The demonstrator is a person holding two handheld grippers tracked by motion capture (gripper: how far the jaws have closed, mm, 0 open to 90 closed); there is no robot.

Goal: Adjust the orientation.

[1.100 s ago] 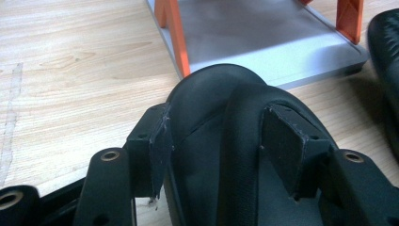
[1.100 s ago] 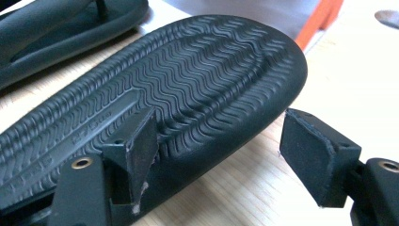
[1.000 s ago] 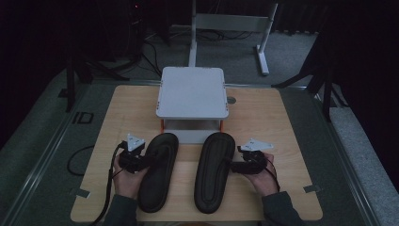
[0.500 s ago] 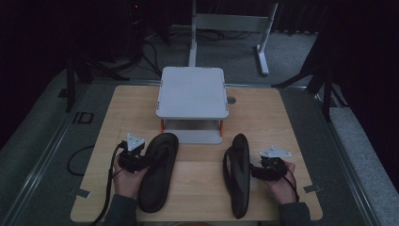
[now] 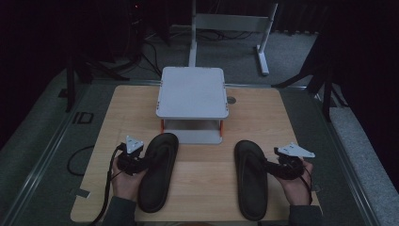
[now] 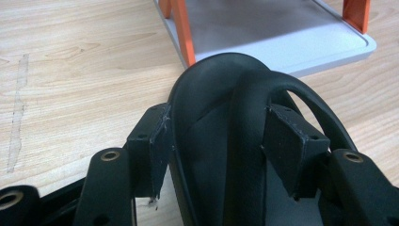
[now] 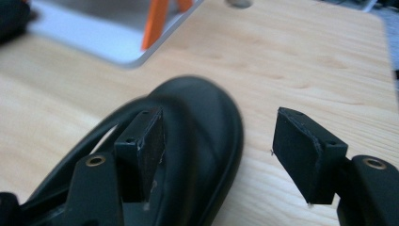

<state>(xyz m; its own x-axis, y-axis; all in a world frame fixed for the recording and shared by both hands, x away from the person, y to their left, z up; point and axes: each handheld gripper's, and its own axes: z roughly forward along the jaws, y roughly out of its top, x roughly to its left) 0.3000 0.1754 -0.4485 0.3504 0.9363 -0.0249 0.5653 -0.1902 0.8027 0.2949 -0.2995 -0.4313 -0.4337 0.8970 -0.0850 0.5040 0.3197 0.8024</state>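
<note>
Two black flip-flops lie sole-down on the wooden table [image 5: 263,113]. The left flip-flop [image 5: 157,174] [image 6: 211,132] points toward the grey stand. My left gripper [image 5: 143,162] [image 6: 219,141] is shut on it, one pad on its outer edge and the other against the strap. The right flip-flop [image 5: 251,181] [image 7: 197,127] lies far to the right. My right gripper [image 5: 268,167] [image 7: 226,146] straddles its right edge. Its jaws have just been closing, but the outer pad still stands off the rubber over bare wood.
A grey two-level stand [image 5: 192,92] with orange legs sits at the table's middle back, just beyond the left flip-flop's toe. A small round hole [image 5: 230,100] is in the tabletop beside it. Cables and a metal frame lie on the dark floor behind.
The right flip-flop has gone from next to the left one out to the right, tipped on edge midway and now flat. The right hand moved with it. The left hand stayed put.
</note>
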